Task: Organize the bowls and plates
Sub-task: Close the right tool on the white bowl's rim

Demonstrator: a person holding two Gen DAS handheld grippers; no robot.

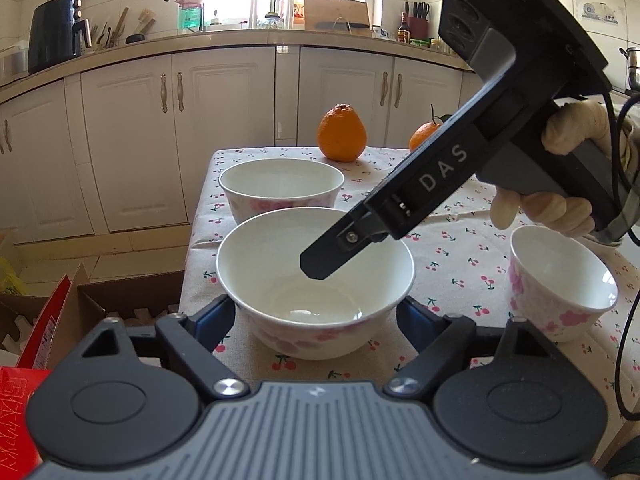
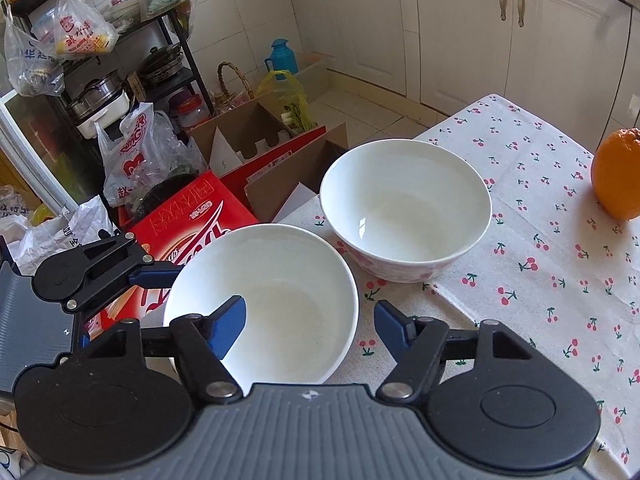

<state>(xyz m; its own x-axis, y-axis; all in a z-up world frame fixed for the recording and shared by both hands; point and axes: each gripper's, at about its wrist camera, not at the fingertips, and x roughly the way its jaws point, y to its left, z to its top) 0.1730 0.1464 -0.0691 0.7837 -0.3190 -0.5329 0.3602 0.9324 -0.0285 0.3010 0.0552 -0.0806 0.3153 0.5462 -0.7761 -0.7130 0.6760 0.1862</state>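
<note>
A: so what's actually sitting on that table point(image 1: 452, 264)? the one with the cherry-print cloth

B: three white bowls with pink flowers. The near bowl point(image 1: 316, 304) sits right in front of the left gripper point(image 1: 316, 322), between its fingers. The far bowl point(image 1: 281, 188) is just beyond it, close, can't tell if they touch. A smaller bowl point(image 1: 562, 284) stands off to that gripper's right, apart from both.

A: and the fruit?

B: two oranges at the far edge, a big knobbly orange point(image 1: 342, 133) and a second orange point(image 1: 425, 135) half hidden behind the right gripper point(image 1: 320, 264).
</note>
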